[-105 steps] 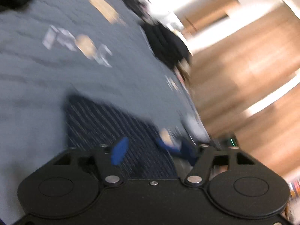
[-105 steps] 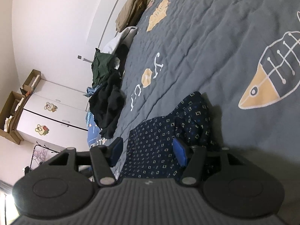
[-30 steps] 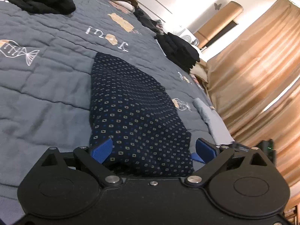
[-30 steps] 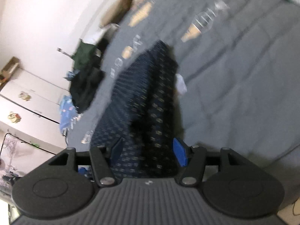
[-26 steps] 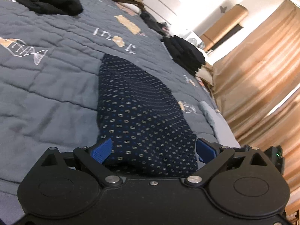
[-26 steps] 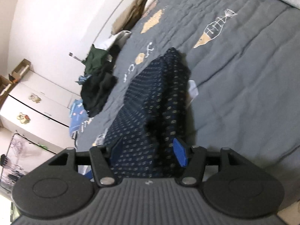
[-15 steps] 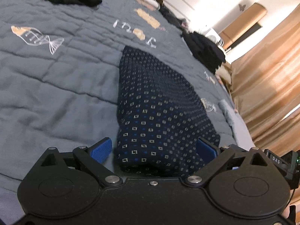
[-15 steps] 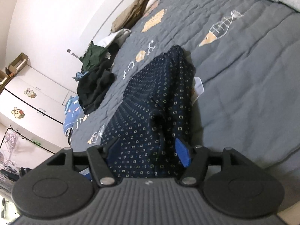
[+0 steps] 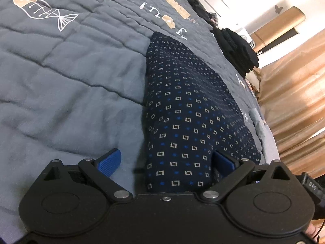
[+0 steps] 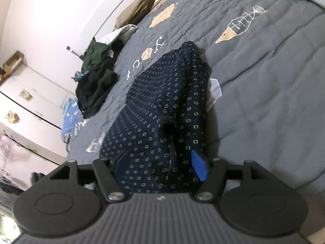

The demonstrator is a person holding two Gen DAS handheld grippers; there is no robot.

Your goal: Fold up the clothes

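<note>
Nearest me, my left gripper (image 9: 165,160) has its jaws spread wide: one blue pad (image 9: 109,159) sits over the grey quilt (image 9: 67,85) clear of the cloth, the other against the near edge of the navy patterned garment (image 9: 189,109). My right gripper (image 10: 160,164) straddles the same garment (image 10: 168,101); its jaws have just been opening, and the cloth lies loosely between them, not pinched. The garment lies lengthwise on the quilt, running away from both grippers. Beyond its far end, white embroidered letters (image 10: 142,61) cross the quilt; I cannot read them. Farther off, black clothes (image 9: 237,50) are heaped beside tan curtains (image 9: 294,93).
</note>
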